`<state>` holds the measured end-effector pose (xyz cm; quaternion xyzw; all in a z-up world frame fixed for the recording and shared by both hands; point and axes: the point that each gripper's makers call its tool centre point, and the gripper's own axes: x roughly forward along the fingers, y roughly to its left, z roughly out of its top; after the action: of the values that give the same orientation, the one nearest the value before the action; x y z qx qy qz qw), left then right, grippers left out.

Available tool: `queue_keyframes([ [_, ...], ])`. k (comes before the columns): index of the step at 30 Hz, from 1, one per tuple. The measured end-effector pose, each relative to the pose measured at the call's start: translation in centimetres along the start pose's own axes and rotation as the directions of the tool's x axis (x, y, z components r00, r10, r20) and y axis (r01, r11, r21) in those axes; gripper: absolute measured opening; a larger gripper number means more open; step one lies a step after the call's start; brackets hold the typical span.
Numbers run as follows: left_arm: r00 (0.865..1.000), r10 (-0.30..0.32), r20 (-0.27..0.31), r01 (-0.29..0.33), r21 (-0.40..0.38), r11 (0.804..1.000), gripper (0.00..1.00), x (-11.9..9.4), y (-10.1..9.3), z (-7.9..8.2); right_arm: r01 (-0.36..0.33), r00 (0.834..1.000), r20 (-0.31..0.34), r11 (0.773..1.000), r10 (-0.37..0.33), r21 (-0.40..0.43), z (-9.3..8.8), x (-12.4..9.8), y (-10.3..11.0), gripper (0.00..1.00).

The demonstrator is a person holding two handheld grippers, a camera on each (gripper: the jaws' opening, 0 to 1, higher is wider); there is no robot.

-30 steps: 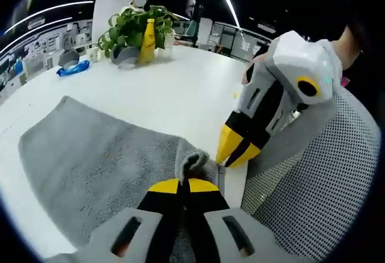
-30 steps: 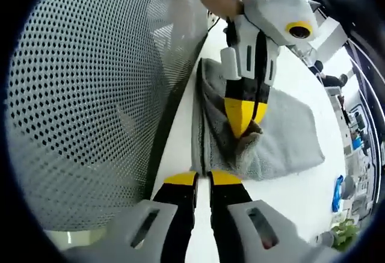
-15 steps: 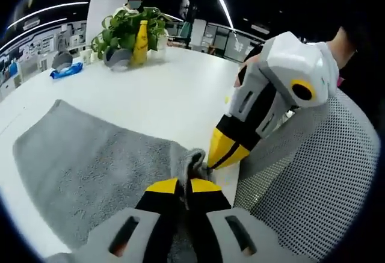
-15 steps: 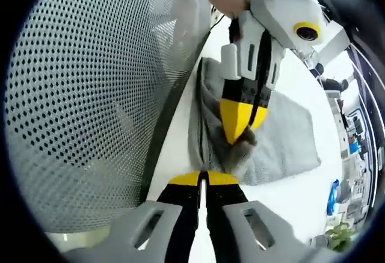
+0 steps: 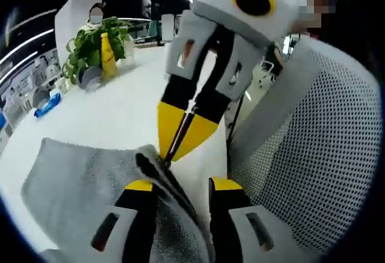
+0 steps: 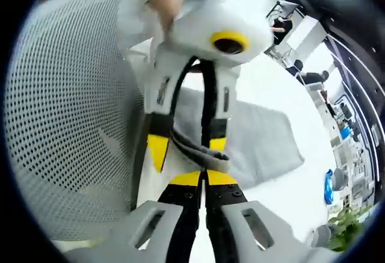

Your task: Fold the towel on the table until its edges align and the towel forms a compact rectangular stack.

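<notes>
My left gripper point(image 5: 178, 186) has spread its jaws since a moment ago, and my right gripper point(image 6: 203, 179), jaws pressed together, now pinches the towel point(image 5: 72, 185) edge, so the corner has apparently passed hands. The grey terry towel lies at lower left on the smooth white table point(image 5: 114, 112), its hem draped between my left jaws. A mesh chair back point(image 5: 313, 167) fills the right.
</notes>
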<state>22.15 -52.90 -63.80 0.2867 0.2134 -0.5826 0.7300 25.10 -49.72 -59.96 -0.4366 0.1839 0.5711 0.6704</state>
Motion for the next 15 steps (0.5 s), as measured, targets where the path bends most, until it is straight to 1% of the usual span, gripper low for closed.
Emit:
queue_keyframes([
  [1, 1.0, 0.023, -0.008, -0.023, 0.033, 0.999, 0.19, -0.1, 0.4, -0.2, -0.001, 1.0, 0.005, 1.0, 0.001, 0.005, 0.1, 0.1, -0.1, 0.0],
  [2, 0.999, 0.041, -0.017, -0.04, 0.05, 0.998, 0.12, -0.3, 1.1, -0.3, 0.002, 1.0, 0.011, 1.0, -0.002, 0.012, -0.5, -1.2, 2.2, 0.0],
  [3, 0.999, 0.039, -0.007, -0.039, 0.01, 0.999, 0.08, -0.3, 1.2, -0.3, 0.007, 1.0, 0.019, 1.0, -0.007, 0.016, -0.5, -1.4, 2.3, 0.0],
  [4, 1.0, 0.025, 0.013, -0.024, -0.093, 0.995, 0.07, -0.6, 1.4, -0.1, 0.017, 0.999, 0.033, 0.999, -0.018, 0.031, -0.5, -1.4, 2.1, 0.0],
  [5, 0.999, 0.018, 0.026, -0.014, -0.149, 0.989, 0.07, -0.8, 1.6, 0.1, 0.023, 0.999, 0.044, 0.999, -0.024, 0.032, -0.5, -1.5, 1.9, 0.0],
  [6, 0.999, 0.016, 0.042, -0.008, -0.19, 0.982, 0.06, -1.0, 1.9, 0.1, 0.021, 0.998, 0.058, 0.999, -0.023, 0.04, -0.5, -1.7, 1.8, 0.0],
  [7, 0.999, 0.019, 0.051, -0.009, -0.202, 0.979, 0.06, -1.1, 2.2, 0.1, 0.021, 0.997, 0.071, 0.999, -0.024, 0.045, -0.5, -1.9, 1.7, 0.0],
  [9, 0.998, 0.011, 0.058, 0.001, -0.206, 0.979, 0.06, -1.4, 2.4, 0.1, 0.032, 0.994, 0.099, 0.997, -0.039, 0.068, -0.6, -2.2, 1.3, 0.0],
  [10, 0.998, 0.01, 0.058, 0.002, -0.203, 0.979, 0.06, -1.5, 2.4, 0.1, 0.029, 0.995, 0.097, 0.997, -0.037, 0.076, -0.8, -2.2, 1.3, 0.09],
  [11, 0.998, 0.004, 0.059, 0.008, -0.2, 0.98, 0.06, -1.5, 2.2, 0.2, 0.04, 0.994, 0.101, 0.995, -0.05, 0.093, -1.1, -2.3, 1.0, 0.16],
  [12, 0.998, -0.002, 0.058, 0.014, -0.195, 0.981, 0.05, -1.5, 2.1, 0.3, 0.041, 0.993, 0.109, 0.995, -0.051, 0.091, -1.1, -2.3, 0.8, 0.2],
  [13, 0.998, -0.013, 0.057, 0.024, -0.186, 0.982, 0.05, -1.5, 1.9, 0.4, 0.03, 0.993, 0.111, 0.995, -0.04, 0.094, -1.3, -2.3, 0.8, 0.22],
  [14, 0.998, -0.025, 0.062, 0.035, -0.18, 0.983, 0.05, -1.6, 1.7, 0.5, 0.012, 0.994, 0.103, 0.997, -0.02, 0.081, -1.4, -2.1, 1.1, 0.22],
  [15, 0.997, -0.034, 0.065, 0.044, -0.166, 0.985, 0.05, -1.7, 1.6, 0.7, -0.005, 0.996, 0.088, 1.0, 0.003, 0.019, -1.6, -1.8, 1.4, 0.24],
])
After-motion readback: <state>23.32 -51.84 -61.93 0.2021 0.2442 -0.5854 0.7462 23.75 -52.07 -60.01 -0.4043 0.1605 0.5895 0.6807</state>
